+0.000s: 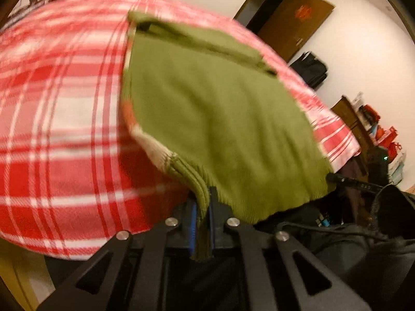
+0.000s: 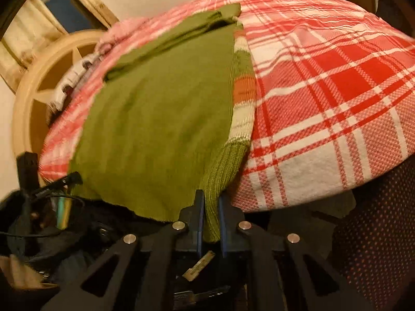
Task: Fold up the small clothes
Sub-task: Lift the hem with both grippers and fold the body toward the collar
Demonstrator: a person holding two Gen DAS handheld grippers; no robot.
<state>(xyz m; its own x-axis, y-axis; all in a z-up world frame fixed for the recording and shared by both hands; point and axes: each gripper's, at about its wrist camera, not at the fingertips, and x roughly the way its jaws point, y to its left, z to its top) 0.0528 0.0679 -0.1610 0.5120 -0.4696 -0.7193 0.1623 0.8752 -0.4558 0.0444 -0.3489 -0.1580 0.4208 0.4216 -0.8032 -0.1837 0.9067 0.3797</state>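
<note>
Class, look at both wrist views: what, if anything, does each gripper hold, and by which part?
Both hold the green sweater. The left gripper pinches its ribbed hem at one near corner; the right gripper pinches the ribbed hem at the other.

Red-and-white plaid cloth [image 1: 59, 119] lies wide and bare on the left of the green sweater [image 1: 207, 119]; same bare plaid to its right in the right wrist view. Far edge crowded: pink fabric [image 2: 122, 29] and a white printed item [image 2: 75, 77] lie there. Near edge blocked by dark clutter with cables [image 1: 350, 230]. Round wooden frame [image 2: 28, 98] stands close beside the cloth.
</note>
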